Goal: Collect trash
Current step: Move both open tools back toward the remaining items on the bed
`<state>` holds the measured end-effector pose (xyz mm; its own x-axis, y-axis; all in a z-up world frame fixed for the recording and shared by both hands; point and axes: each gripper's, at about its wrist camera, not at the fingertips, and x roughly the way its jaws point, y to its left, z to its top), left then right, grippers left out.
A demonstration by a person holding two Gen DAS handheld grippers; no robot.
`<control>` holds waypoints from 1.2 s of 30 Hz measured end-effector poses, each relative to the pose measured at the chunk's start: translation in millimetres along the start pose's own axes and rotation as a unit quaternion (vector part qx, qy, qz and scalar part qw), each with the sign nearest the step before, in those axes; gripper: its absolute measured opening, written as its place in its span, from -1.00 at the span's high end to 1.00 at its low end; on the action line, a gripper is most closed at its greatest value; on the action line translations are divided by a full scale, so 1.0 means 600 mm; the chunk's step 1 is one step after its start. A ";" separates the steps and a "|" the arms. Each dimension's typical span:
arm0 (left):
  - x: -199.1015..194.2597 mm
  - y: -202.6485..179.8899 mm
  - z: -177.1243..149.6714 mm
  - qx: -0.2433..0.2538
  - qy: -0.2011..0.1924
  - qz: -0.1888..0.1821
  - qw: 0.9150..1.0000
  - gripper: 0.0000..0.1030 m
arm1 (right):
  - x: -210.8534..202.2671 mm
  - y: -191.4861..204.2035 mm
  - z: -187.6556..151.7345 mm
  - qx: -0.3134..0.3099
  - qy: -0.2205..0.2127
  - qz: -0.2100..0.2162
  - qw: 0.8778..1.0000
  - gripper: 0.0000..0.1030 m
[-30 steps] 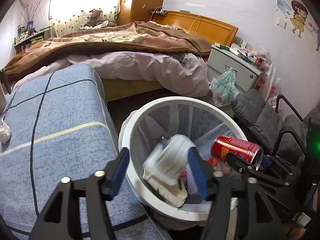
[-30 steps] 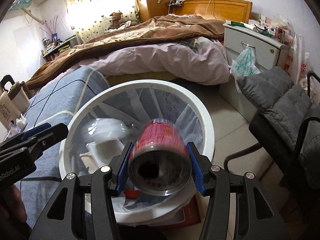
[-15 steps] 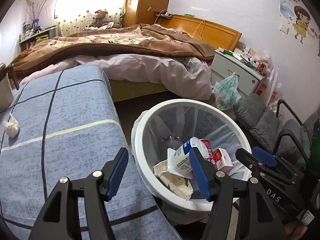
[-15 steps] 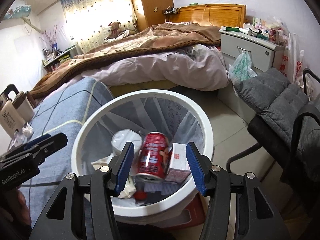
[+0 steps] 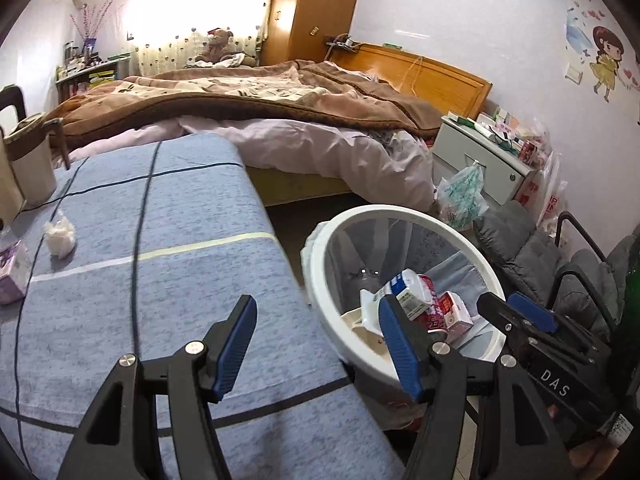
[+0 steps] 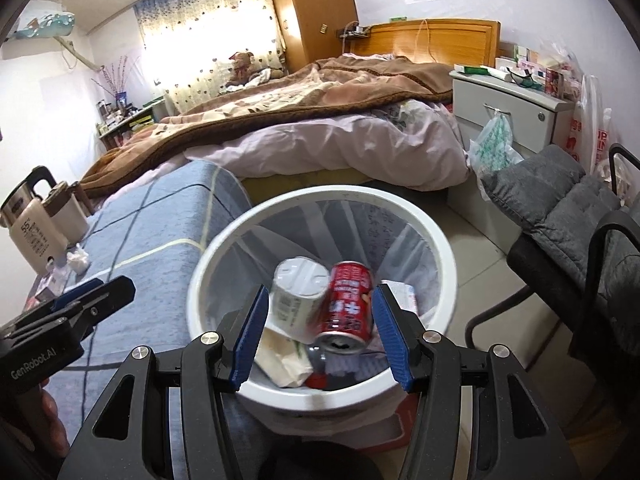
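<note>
A white trash bin [image 6: 224, 264] with a clear liner stands on the floor beside the blue-covered table [image 5: 120, 240]. In it lie a red can [image 6: 348, 308], a white milk carton [image 6: 298, 300], a small pink-white box [image 5: 454, 314] and paper scraps. My right gripper [image 6: 318, 334] is open and empty above the bin's near rim. My left gripper [image 5: 316, 344] is open and empty over the table's right edge, next to the bin [image 5: 320, 280]. A crumpled white tissue [image 5: 60, 234] lies on the table at the left.
A kettle [image 6: 34, 228] and a small purple box [image 5: 14, 276] stand at the table's left end. A bed [image 5: 260, 120] lies behind, a grey nightstand [image 6: 508, 108] with a hanging bag to the right, and a cushioned chair [image 6: 568, 208] at the right.
My right gripper opened and dropped the red can into the bin. The milk carton fell from my left gripper into the bin. Both grippers drew back; the left one swung left over the table.
</note>
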<state>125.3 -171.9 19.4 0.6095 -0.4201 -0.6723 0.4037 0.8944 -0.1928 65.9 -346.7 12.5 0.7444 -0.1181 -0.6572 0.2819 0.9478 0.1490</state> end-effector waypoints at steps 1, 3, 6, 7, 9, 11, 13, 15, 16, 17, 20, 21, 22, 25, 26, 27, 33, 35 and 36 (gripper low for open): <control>-0.005 0.006 -0.002 -0.003 -0.003 0.002 1.000 -0.27 | -0.002 0.004 0.000 -0.001 -0.001 0.002 1.000 -0.06; -0.016 0.019 -0.005 -0.009 -0.007 0.006 1.000 -0.28 | -0.007 0.019 -0.001 -0.007 -0.003 0.010 1.000 -0.06; -0.032 0.039 -0.009 -0.016 -0.016 0.017 1.000 -0.28 | -0.013 0.044 -0.004 -0.016 -0.006 0.019 1.000 -0.06; -0.037 0.044 -0.011 -0.015 -0.020 0.025 0.999 -0.28 | -0.013 0.050 -0.005 -0.018 -0.007 0.023 1.000 -0.06; -0.047 0.058 -0.014 -0.018 -0.022 0.029 0.999 -0.29 | -0.015 0.065 -0.008 -0.023 -0.007 0.030 0.999 -0.06; -0.057 0.074 -0.018 -0.026 -0.026 0.032 0.999 -0.29 | -0.016 0.082 -0.011 -0.028 -0.007 0.037 0.999 -0.06; -0.066 0.091 -0.021 -0.033 -0.029 0.039 0.998 -0.29 | -0.016 0.098 -0.013 -0.032 -0.007 0.044 0.998 -0.06; -0.073 0.107 -0.025 -0.039 -0.030 0.047 0.998 -0.29 | -0.016 0.112 -0.014 -0.036 -0.007 0.051 0.998 -0.06; -0.077 0.113 -0.026 -0.040 -0.032 0.050 0.997 -0.29 | -0.015 0.120 -0.014 -0.039 -0.007 0.054 0.998 -0.06; -0.081 0.122 -0.029 -0.044 -0.033 0.055 0.997 -0.29 | -0.015 0.128 -0.015 -0.042 -0.008 0.057 0.997 -0.06; -0.091 0.144 -0.034 -0.052 -0.037 0.067 0.996 -0.29 | -0.015 0.147 -0.017 -0.047 -0.007 0.067 0.997 -0.06; -0.094 0.153 -0.037 -0.055 -0.038 0.073 0.995 -0.30 | -0.014 0.155 -0.018 -0.050 -0.007 0.070 0.996 -0.06; -0.096 0.160 -0.039 -0.058 -0.039 0.078 0.995 -0.30 | -0.013 0.163 -0.019 -0.053 -0.006 0.073 0.996 -0.06; -0.104 0.183 -0.048 -0.068 -0.038 0.087 0.993 -0.30 | -0.011 0.186 -0.024 -0.065 -0.004 0.082 0.995 -0.06; -0.107 0.193 -0.052 -0.072 -0.037 0.092 0.992 -0.30 | -0.010 0.191 -0.024 -0.068 -0.002 0.083 0.994 -0.06; -0.109 0.201 -0.055 -0.076 -0.037 0.095 0.992 -0.30 | -0.008 0.199 -0.026 -0.073 -0.001 0.086 0.994 -0.06; -0.134 0.276 -0.077 -0.114 -0.042 0.143 0.982 -0.30 | 0.010 0.245 -0.031 -0.094 0.013 0.107 0.990 -0.06; -0.143 0.303 -0.084 -0.129 -0.043 0.152 0.979 -0.32 | 0.014 0.261 -0.034 -0.102 0.016 0.116 0.988 -0.06; -0.148 0.319 -0.088 -0.139 -0.042 0.159 0.976 -0.32 | 0.016 0.269 -0.035 -0.105 0.017 0.119 0.987 -0.06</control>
<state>112.3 44.5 4.5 0.7331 -0.1140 -0.6704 -0.0091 0.9841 -0.1773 105.9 -188.5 14.6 0.7526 0.1218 -0.6471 -0.0330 0.9885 0.1477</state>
